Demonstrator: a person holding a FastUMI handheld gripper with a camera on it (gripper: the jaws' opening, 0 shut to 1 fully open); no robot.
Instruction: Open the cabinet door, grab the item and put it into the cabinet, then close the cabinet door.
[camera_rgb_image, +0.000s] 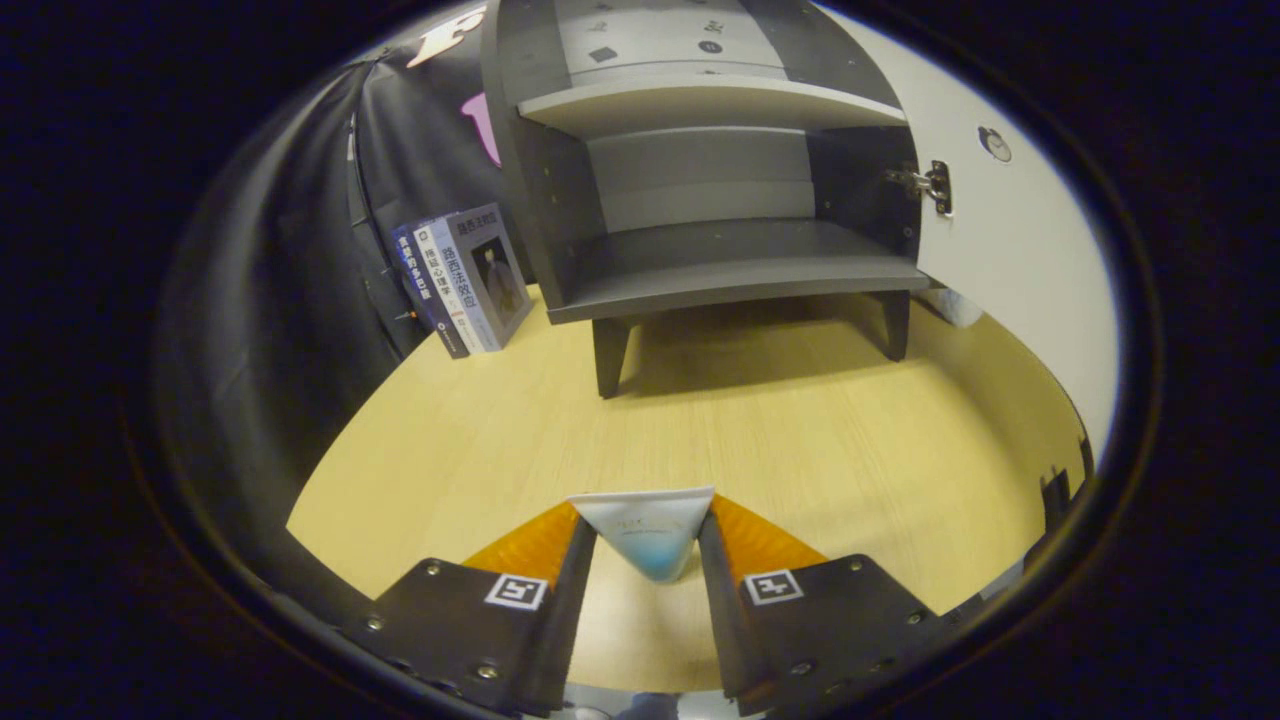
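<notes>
Here tongs (645, 545) grip tube (645, 530) above wooden table (850, 440).

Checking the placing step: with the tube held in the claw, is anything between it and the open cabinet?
Nothing visible. The claw is shut on the tube; bare table runs ahead to the cabinet, its door swung aside. The books stand beside the cabinet.

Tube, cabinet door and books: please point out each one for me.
Tube (648, 530): gripper view, on its flat crimped end, held between the gripper (648, 560) fingers.
Cabinet door (1010, 260): gripper view, on its open white panel.
Books (465, 280): gripper view, on their spines.
</notes>
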